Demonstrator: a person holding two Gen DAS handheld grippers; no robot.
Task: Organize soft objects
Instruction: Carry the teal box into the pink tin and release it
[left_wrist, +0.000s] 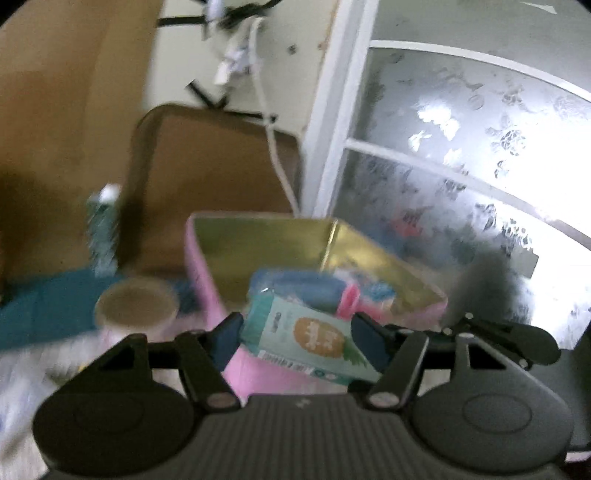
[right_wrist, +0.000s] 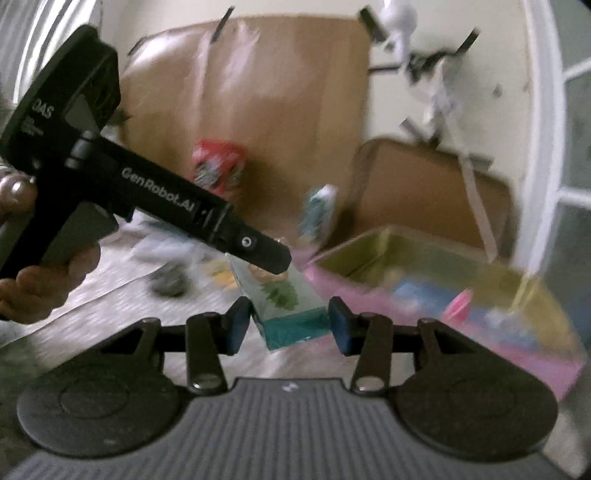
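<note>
A teal wipes pack (left_wrist: 310, 336) with a pineapple print hangs tilted over the near wall of a pink box (left_wrist: 207, 273) with a gold inside. My left gripper (left_wrist: 297, 339) is shut on the pack, a blue pad against each side. In the right wrist view the same pack (right_wrist: 284, 306) sits between the pads of my right gripper (right_wrist: 289, 325), which touch its teal near end. A hand (right_wrist: 37, 288) holds the left gripper, and one of its fingers (right_wrist: 258, 251) lies over the pack's far end. Blue and pink soft items (left_wrist: 306, 291) lie inside the box (right_wrist: 406, 251).
A round pale cup-like thing (left_wrist: 136, 306) and a teal cloth (left_wrist: 44, 310) lie left of the box. A red bag (right_wrist: 218, 170) and a green-white pack (right_wrist: 317, 210) lean on cardboard at the wall. A dark grey lump (right_wrist: 168, 280) lies on the sheet. A frosted glass door (left_wrist: 461, 155) stands right.
</note>
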